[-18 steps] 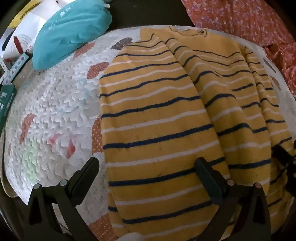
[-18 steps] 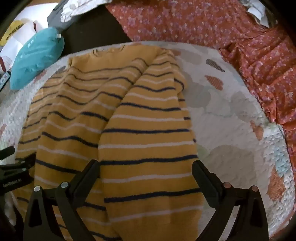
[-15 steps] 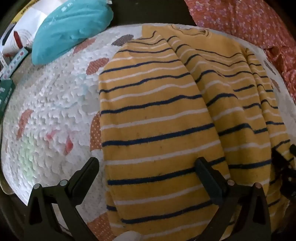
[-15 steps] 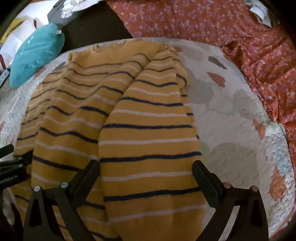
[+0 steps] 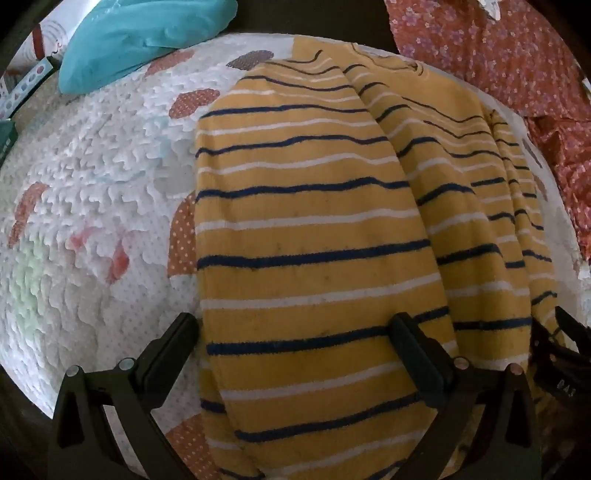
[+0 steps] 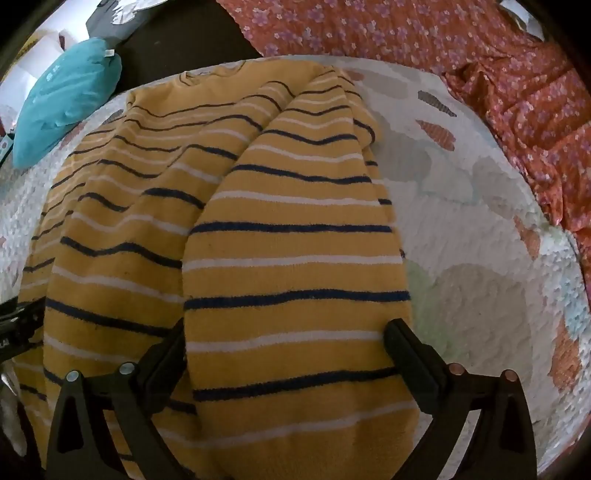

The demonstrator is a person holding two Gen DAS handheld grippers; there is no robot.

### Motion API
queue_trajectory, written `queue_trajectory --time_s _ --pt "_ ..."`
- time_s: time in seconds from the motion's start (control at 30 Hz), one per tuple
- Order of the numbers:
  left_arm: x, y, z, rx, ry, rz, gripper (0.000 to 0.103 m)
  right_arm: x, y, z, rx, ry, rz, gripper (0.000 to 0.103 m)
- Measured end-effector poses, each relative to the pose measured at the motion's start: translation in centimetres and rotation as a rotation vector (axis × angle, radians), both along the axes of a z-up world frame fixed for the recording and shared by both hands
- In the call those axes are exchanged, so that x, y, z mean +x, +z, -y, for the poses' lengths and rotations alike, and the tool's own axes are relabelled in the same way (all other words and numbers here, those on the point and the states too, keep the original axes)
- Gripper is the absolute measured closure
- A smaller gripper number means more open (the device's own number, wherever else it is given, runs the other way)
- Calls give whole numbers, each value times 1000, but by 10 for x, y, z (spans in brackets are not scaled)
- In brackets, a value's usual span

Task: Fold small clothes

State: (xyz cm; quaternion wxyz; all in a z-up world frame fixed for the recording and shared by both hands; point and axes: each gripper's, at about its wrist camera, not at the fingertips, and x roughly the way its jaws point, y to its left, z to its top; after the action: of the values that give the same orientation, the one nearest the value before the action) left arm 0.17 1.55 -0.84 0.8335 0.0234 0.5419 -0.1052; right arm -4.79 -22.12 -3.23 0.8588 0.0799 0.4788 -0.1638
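Black jaws on both tools stand at their widest, and we see nothing pinched between either pair. Our left gripper points steeply down over the left sleeve of the yellow striped sweater, its fingers straddling the sleeve's width; whether the tips touch the cloth we cannot tell. Our right gripper hangs the same way over the other sleeve, one finger at each edge of it, and again contact is unclear. Each gripper shows at the margin of the other's view: the right one at the right edge of the left wrist view, the left one at the left edge of the right wrist view. We count one sweater, two grippers, one teal pouch and one spread of orange floral fabric. The sweater lies flat, neck away from us, on a white quilted mat with coloured patches. It is mustard yellow knit with alternating dark blue and white stripes. Both sleeves are folded inward over the body and run lengthwise toward us, side by side, with a band of the body showing between them. The teal pouch sits beyond the mat's far left corner, and the floral fabric lies along the far and right sides of the mat.
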Motion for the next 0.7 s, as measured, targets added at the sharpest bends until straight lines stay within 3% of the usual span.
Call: queue_trajectory --time_s 0.17,0.5,0.7 --pt "-3 3 -2 -21 4 -29 0 -1 1 6 48 -55 -12 0" --pt "-17 9 -1 -7 0 -93 0 -5 1 -2 3 -22 6 0" --pt "-34 30 -10 5 34 -5 0 -8 2 -9 -38 -6 23 0"
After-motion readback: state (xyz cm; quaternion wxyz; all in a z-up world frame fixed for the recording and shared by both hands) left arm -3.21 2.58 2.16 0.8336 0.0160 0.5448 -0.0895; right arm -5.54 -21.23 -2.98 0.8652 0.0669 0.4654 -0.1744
